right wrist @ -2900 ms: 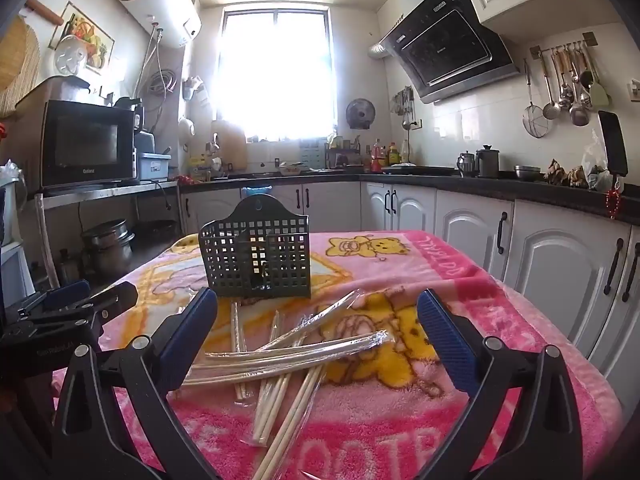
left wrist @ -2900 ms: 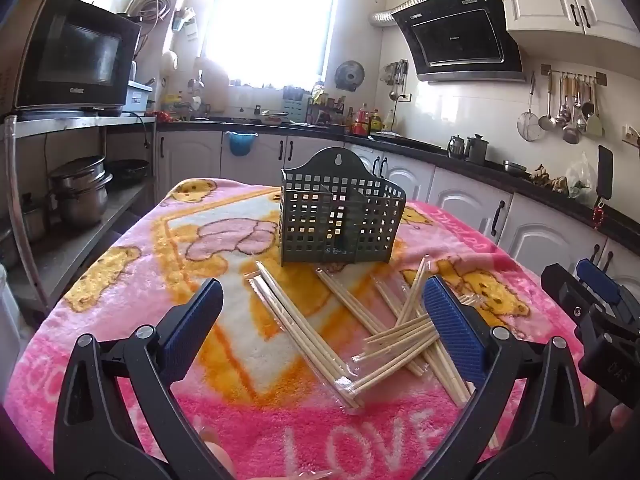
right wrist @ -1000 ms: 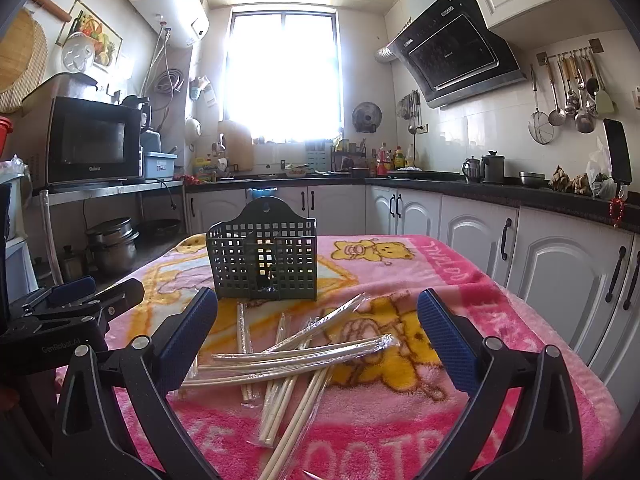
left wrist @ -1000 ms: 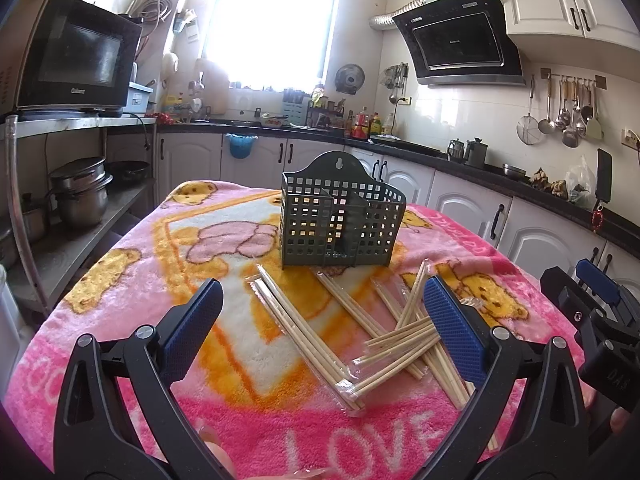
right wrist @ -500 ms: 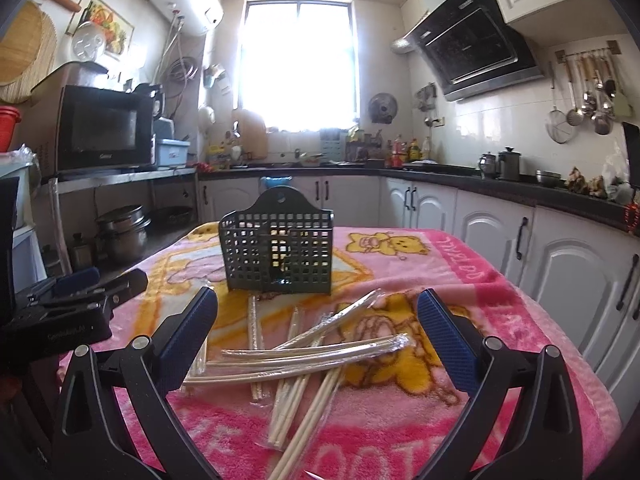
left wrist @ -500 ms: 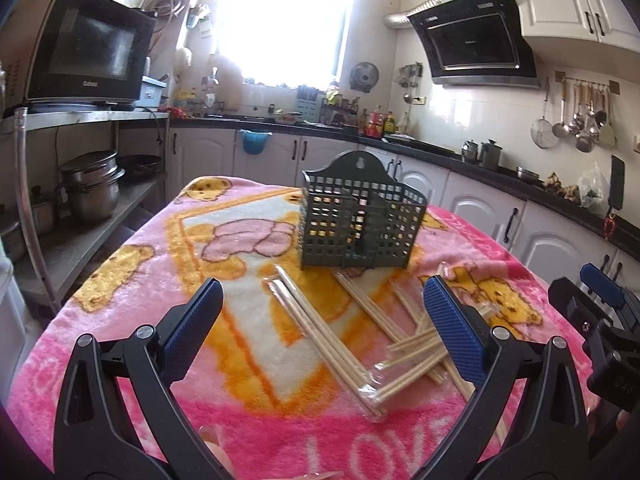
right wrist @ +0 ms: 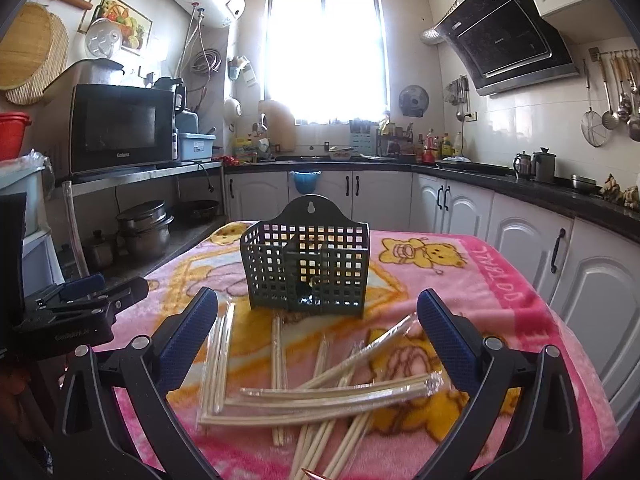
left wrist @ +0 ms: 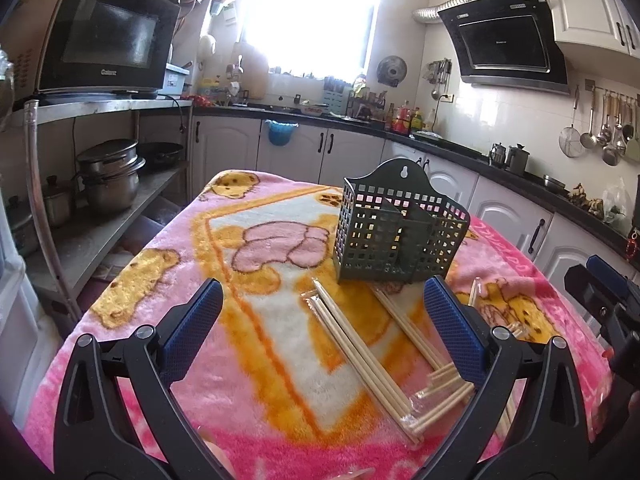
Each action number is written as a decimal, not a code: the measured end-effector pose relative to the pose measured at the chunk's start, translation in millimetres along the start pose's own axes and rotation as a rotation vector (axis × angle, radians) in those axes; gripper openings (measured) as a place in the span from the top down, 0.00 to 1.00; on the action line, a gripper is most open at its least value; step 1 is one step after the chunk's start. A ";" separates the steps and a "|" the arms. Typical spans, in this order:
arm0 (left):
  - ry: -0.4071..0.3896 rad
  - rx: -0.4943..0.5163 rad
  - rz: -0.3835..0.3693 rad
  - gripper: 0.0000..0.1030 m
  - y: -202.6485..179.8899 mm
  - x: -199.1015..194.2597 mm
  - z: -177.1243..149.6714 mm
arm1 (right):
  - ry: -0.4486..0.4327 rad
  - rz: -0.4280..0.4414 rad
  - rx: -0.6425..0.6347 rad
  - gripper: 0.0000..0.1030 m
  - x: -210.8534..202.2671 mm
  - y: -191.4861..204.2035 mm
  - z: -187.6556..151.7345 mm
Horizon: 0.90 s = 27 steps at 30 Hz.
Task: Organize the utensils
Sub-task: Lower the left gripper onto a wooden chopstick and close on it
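Both grippers, left gripper [left wrist: 322,312] and right gripper [right wrist: 318,320], are hovering wide open, gripping nothing. Wrapped chopsticks [right wrist: 320,396] are lying scattered between and beyond the fingers [right wrist: 190,328], before the basket [right wrist: 306,266].

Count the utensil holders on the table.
1. The grey lattice holder stands upright at mid-table on the pink blanket, just beyond the scattered wrapped chopsticks. No other shows, though the near table edge is partly hidden.
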<state>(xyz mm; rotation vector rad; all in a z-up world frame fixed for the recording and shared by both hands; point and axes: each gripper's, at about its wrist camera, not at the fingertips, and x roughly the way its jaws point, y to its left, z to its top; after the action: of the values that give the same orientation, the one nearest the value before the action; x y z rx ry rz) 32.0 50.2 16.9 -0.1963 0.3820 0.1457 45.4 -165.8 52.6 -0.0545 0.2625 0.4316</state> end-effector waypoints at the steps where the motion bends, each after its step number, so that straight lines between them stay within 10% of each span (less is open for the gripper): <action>1: 0.009 -0.002 -0.002 0.10 0.0 3.0 2.4 | 0.008 0.001 0.004 0.06 3.7 -1.7 3.2; 27: 0.320 0.052 -0.057 0.10 6.0 140.0 38.4 | 0.296 -0.116 0.084 0.06 106.4 -85.4 19.8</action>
<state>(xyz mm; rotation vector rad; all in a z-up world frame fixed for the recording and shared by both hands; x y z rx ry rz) 173.0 78.8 -2.7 -0.1789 0.6978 0.0476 179.2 -198.0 43.4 -0.0505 0.5659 0.2960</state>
